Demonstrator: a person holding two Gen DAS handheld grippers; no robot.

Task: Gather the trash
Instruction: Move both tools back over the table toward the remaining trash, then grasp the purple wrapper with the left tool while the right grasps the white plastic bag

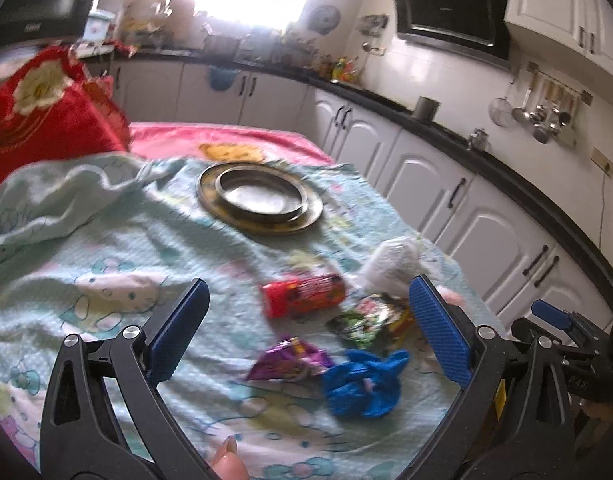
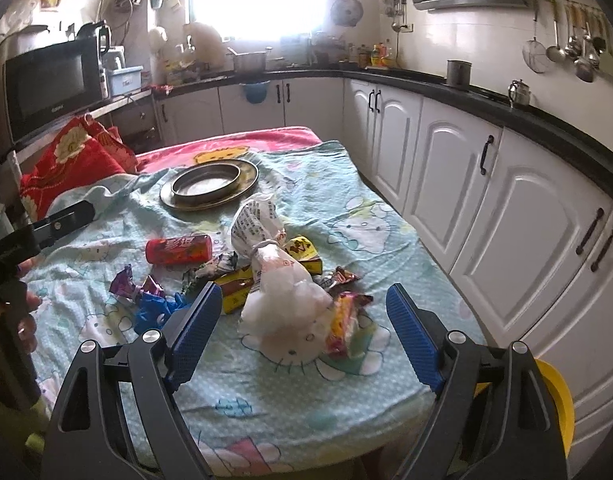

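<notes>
Trash lies on a table under a mint cartoon cloth. A red can lies on its side, also in the right wrist view. Near it are a purple wrapper, a crumpled blue piece, a green wrapper and a tied white plastic bag. A pink-yellow wrapper lies beside the bag. My left gripper is open above the can and wrappers, holding nothing. My right gripper is open around the white bag's near end, not clamped.
A round brass plate holding a metal dish sits further back on the cloth. A red cushion lies at the back left. White cabinets under a black counter run along the right. A yellow object sits low right.
</notes>
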